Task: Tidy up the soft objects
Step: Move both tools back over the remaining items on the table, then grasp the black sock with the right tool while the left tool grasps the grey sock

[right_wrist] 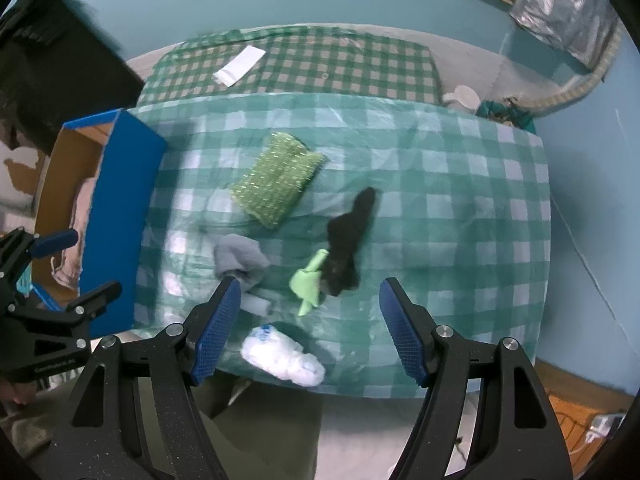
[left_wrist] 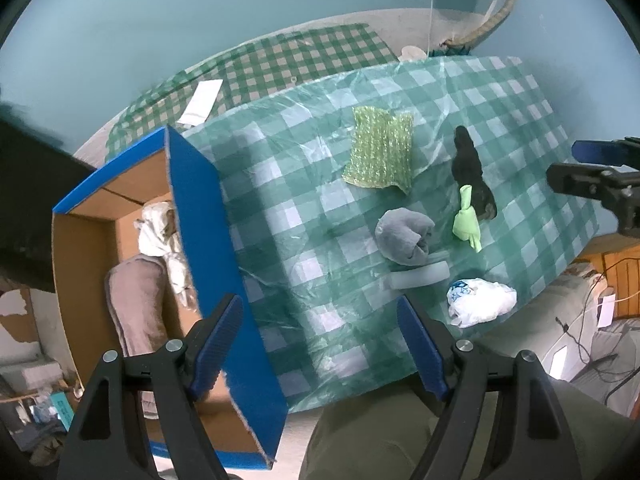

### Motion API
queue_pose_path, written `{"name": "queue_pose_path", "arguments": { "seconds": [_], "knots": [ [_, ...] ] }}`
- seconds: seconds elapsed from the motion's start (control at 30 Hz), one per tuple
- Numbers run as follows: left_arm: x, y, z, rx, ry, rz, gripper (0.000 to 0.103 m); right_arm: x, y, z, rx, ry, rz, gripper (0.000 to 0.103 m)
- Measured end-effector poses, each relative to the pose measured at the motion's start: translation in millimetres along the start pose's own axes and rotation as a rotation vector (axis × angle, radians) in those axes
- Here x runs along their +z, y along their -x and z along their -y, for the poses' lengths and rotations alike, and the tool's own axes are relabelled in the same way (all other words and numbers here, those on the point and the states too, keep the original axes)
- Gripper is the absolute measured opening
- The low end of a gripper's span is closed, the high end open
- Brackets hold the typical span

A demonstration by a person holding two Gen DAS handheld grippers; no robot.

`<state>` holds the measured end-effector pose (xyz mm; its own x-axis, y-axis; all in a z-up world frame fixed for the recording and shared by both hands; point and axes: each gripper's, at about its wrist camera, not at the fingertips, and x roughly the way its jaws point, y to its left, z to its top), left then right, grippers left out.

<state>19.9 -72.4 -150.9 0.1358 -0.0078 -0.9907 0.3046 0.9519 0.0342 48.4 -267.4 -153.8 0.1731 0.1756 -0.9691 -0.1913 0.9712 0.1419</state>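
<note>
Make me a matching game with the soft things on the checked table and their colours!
Things:
1. rolled sock
2. knotted cloth
3. crumpled bag
4. long plush piece

Colours:
A. white
B. black
C. grey
D. bright green

Pairs: 1-C, 2-D, 3-A, 4-B

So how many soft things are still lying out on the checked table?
5, maybe more hidden. Green knitted cloth farthest back; black cloth on its right; lime piece against that; grey roll mid-table; white bag by the near edge.
</note>
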Motion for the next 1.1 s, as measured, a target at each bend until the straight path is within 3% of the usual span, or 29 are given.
{"name": "queue_pose_path", "arguments": {
  "seconds": [0.23, 0.4, 0.57, 0.77, 1.1],
  "knots": [
    [9, -25, 5, -0.012, 0.029, -0.042, 0.08, 0, -21, 26, 0.0, -0.027, -0.012, 0.072],
    [15, -38, 9, -0.023, 0.034, -0.021, 0.08, 4, -43, 39, 0.027, -0.046, -0.021, 0.072],
    [24, -47, 15, -0.036, 0.045, 0.003, 0.081, 10, -61, 40, 0.029, -0.033, -0.02, 0.072],
    [31, -53, 30, -0.029, -0.011, 0.057, 0.08, 17, -80, 37, 0.029, 0.002, -0.007, 0.072],
    [33, -81, 35, -0.015, 0.018, 0.026, 0.08, 26, -116, 34, -0.009, 0.025, 0.011, 0.072]
  ]
}}
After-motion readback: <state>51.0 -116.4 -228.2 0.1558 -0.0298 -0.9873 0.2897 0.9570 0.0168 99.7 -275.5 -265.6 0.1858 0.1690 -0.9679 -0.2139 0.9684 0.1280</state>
